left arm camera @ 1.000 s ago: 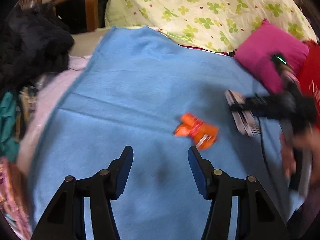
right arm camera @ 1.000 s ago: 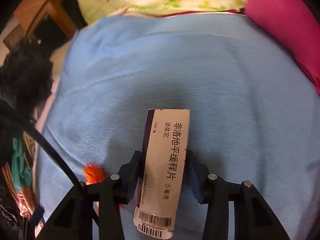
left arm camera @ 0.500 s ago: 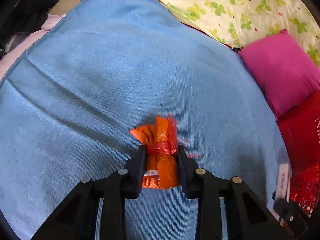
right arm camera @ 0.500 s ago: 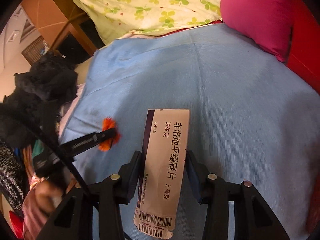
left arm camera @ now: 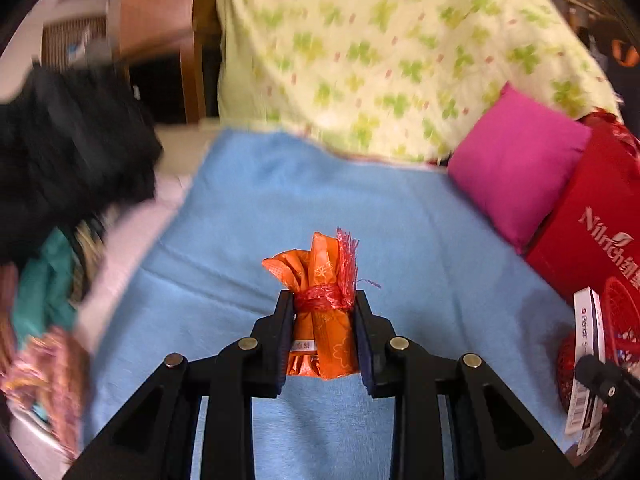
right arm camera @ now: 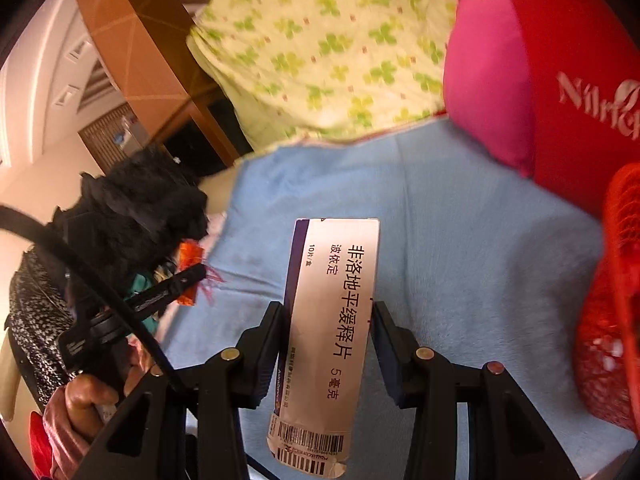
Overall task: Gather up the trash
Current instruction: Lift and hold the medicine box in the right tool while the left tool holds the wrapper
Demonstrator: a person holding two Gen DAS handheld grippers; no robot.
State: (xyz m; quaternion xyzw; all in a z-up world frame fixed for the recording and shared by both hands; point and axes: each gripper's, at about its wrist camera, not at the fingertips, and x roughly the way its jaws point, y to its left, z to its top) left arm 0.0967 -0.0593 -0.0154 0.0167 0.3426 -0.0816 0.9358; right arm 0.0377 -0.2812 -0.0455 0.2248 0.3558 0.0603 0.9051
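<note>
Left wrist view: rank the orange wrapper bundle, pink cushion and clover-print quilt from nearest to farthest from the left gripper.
1. Orange wrapper bundle: clamped between the left gripper's fingers.
2. Pink cushion: farther back, on the right of the blue blanket.
3. Clover-print quilt: farthest, piled behind the blanket.

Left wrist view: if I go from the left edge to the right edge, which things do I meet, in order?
black clothing → orange packet in the left gripper → pink cushion → red box → red mesh basket
</note>
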